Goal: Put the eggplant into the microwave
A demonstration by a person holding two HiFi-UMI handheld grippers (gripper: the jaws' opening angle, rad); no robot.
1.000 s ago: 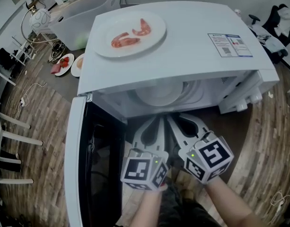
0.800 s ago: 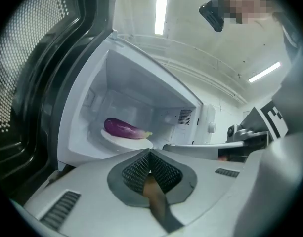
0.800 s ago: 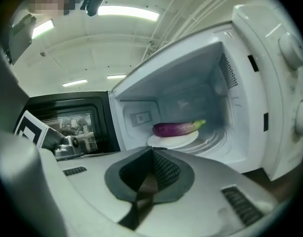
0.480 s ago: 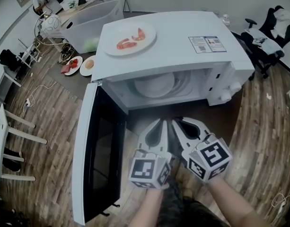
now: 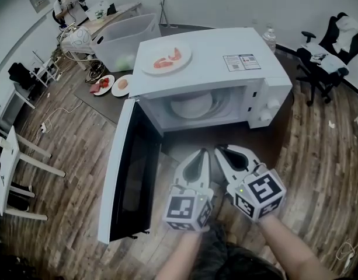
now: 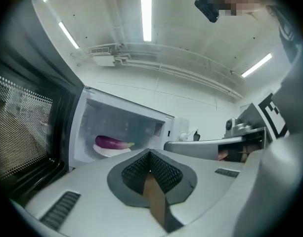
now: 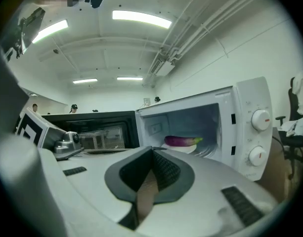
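Observation:
A purple eggplant [image 6: 113, 142] [image 7: 181, 140] lies on a white plate [image 5: 191, 105] inside the white microwave [image 5: 225, 69]. In the head view the oven's top hides the eggplant. The microwave door [image 5: 127, 168] hangs wide open to the left. My left gripper [image 5: 200, 152] [image 6: 150, 152] and right gripper [image 5: 218, 149] [image 7: 152, 148] sit side by side in front of the open cavity, some way back from it. Both point level at the cavity. Their jaws are shut with nothing between them.
A plate of shrimp [image 5: 166, 57] rests on the microwave's top. Behind it are a clear plastic bin [image 5: 123, 37] and two plates of food [image 5: 103, 84]. A bottle [image 5: 270, 38] stands at the back. An office chair [image 5: 322, 57] is at right, white furniture [image 5: 15, 162] at left.
Both shut grippers have drawn back and up from the microwave's opening. The microwave now looks smaller and farther off, with its whole door in view.

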